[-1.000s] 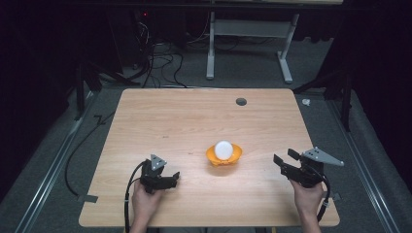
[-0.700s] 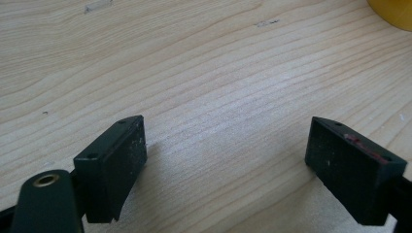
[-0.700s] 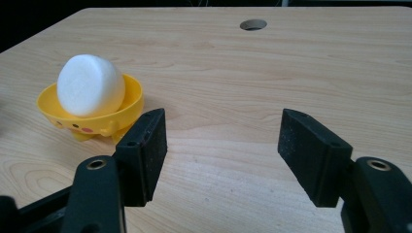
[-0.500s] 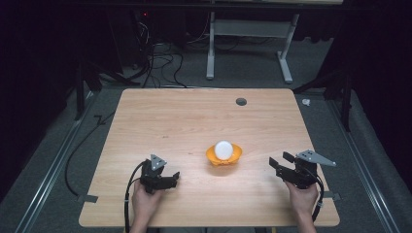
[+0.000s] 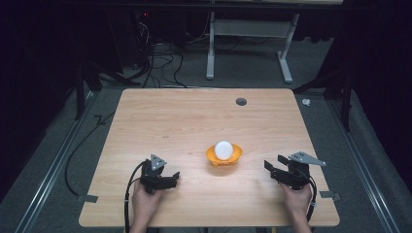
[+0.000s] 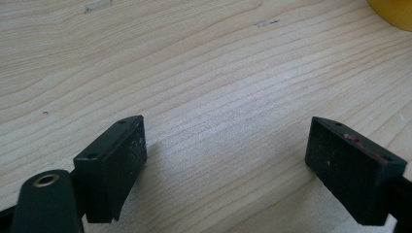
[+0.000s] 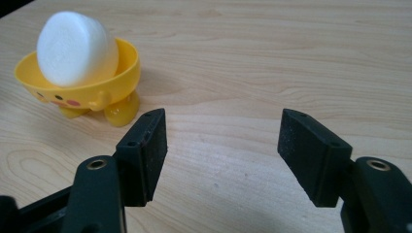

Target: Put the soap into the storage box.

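On the wooden table [image 5: 194,121] my left gripper [image 5: 171,177] and right gripper [image 5: 271,165] sit low near its front edge, both with jaws apart and gripping nothing, and between them stands the yellow cup [image 5: 224,156] cradling the white marshmallow [image 5: 223,149].

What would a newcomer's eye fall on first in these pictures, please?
Most likely the bright yellow plastic bowl on little feet, near the middle of the pale wooden table, with a white rounded block sitting in it. Next come the two black grippers at the near edge, the left gripper and the right gripper, both with jaws apart over bare wood.
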